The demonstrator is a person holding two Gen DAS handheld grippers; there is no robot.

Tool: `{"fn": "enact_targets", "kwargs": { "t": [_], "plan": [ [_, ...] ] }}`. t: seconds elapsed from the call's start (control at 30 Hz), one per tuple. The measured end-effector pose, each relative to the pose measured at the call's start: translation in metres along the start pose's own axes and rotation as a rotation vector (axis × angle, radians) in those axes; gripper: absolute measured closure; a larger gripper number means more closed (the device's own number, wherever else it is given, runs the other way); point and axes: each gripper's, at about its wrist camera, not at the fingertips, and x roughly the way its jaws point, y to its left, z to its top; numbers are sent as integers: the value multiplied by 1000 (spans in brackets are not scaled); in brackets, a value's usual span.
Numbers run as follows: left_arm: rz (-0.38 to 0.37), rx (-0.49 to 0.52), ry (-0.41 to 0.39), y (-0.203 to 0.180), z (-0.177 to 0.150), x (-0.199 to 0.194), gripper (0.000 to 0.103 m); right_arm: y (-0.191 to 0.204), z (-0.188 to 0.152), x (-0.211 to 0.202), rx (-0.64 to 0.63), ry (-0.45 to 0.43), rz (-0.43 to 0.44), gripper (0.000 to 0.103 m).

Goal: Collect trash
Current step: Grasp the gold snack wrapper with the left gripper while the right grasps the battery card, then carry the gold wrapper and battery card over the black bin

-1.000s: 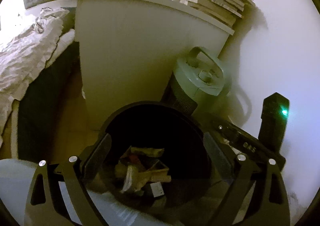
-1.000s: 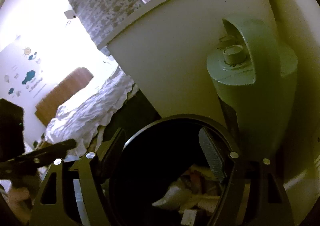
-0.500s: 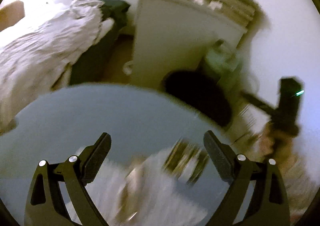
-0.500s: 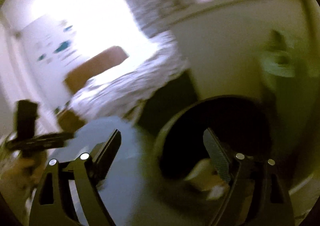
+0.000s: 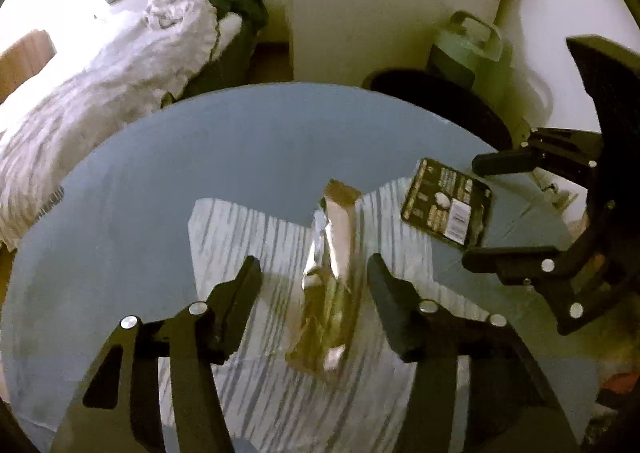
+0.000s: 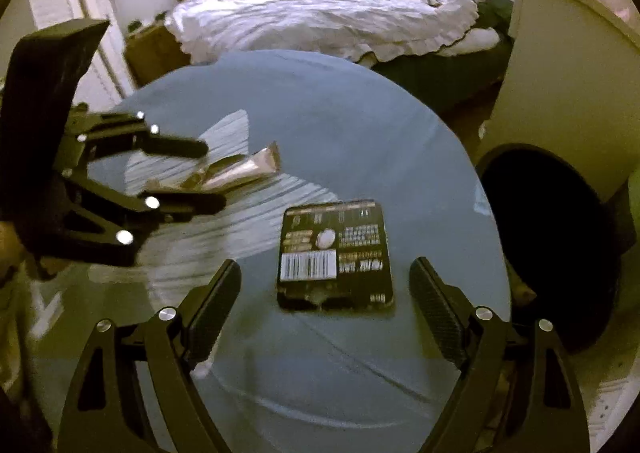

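A crumpled silver and gold wrapper (image 5: pixel 332 285) lies on a round blue-grey table (image 5: pixel 140 193); my left gripper (image 5: pixel 314 277) is open with its fingers on either side of it. The wrapper also shows in the right wrist view (image 6: pixel 236 173), between the left gripper's fingers (image 6: pixel 208 179). A flat black packet with a barcode (image 6: pixel 334 253) lies on the table (image 6: pixel 360 125); my right gripper (image 6: pixel 326 289) is open and hovers over its near end. The packet also shows in the left wrist view (image 5: pixel 448 207), with the right gripper (image 5: pixel 480 209) beside it.
A black trash bin (image 6: pixel 548 245) stands on the floor right of the table, also seen in the left wrist view (image 5: pixel 440 109). Behind it are a green heater (image 5: pixel 468 49), a white cabinet (image 5: pixel 380 13) and a bed with white bedding (image 6: pixel 320 13).
Both grippers have swung away from over the trash bin to above the table. The left now straddles the wrapper and the right is over the black packet.
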Motion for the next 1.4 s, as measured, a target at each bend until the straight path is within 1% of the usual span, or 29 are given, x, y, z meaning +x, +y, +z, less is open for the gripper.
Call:
{"fn": "enact_targets", "kwargs": {
  "t": [0.03, 0.07, 0.1, 0.17, 0.2, 0.33, 0.4, 0.47, 0.53, 0.57, 0.6, 0.67, 0.73, 0.83, 0.93, 1.07, 1.23, 1.27, 1.4],
  "plan": [
    [22, 11, -11, -1, 0, 1, 54, 2, 3, 2, -7, 7, -26, 29],
    [44, 17, -18, -2, 1, 1, 64, 2, 3, 5, -22, 15, -50, 38],
    [49, 13, -23, -1, 0, 1, 74, 4, 3, 10, -40, 36, -72, 44],
    [33, -23, -32, 6, 0, 0, 83, 8, 3, 13, -55, 26, -96, 44],
    [20, -45, -35, 10, 0, 0, 86, 6, 2, 15, -52, 24, -95, 44],
    [-27, -114, -62, 21, 0, -9, 87, -1, -2, 11, -14, -13, -86, 45],
    [-60, -146, -93, 24, 3, -19, 87, -13, -5, -2, 43, -63, -45, 45],
    [-85, -157, -118, 22, 11, -27, 87, -28, -7, -21, 115, -138, 20, 45],
    [-107, -156, -145, 19, 22, -34, 87, -50, -6, -42, 198, -215, 55, 45],
    [-123, -148, -161, 14, 34, -38, 87, -58, -6, -50, 228, -246, 66, 45],
    [-133, -145, -171, 11, 40, -40, 87, -76, -6, -64, 280, -299, 84, 45],
    [-170, -137, -200, 1, 64, -43, 87, -103, -5, -82, 357, -358, 79, 45],
    [-198, -125, -227, -11, 89, -42, 87, -132, -5, -98, 432, -408, 54, 45],
    [-252, -102, -267, -33, 129, -32, 86, -182, -3, -118, 513, -471, -16, 45],
    [-317, -102, -259, -57, 168, -3, 86, -218, -4, -119, 573, -489, -51, 45],
    [-355, -90, -223, -83, 199, 33, 86, -261, -11, -106, 624, -485, -105, 45],
    [-371, -87, -165, -100, 217, 72, 86, -298, -19, -78, 645, -447, -144, 45],
    [-371, -85, -148, -104, 219, 83, 86, -298, -20, -72, 649, -444, -146, 45],
    [-362, -72, -109, -111, 219, 104, 86, -296, -32, -55, 670, -424, -141, 44]
  ]
}}
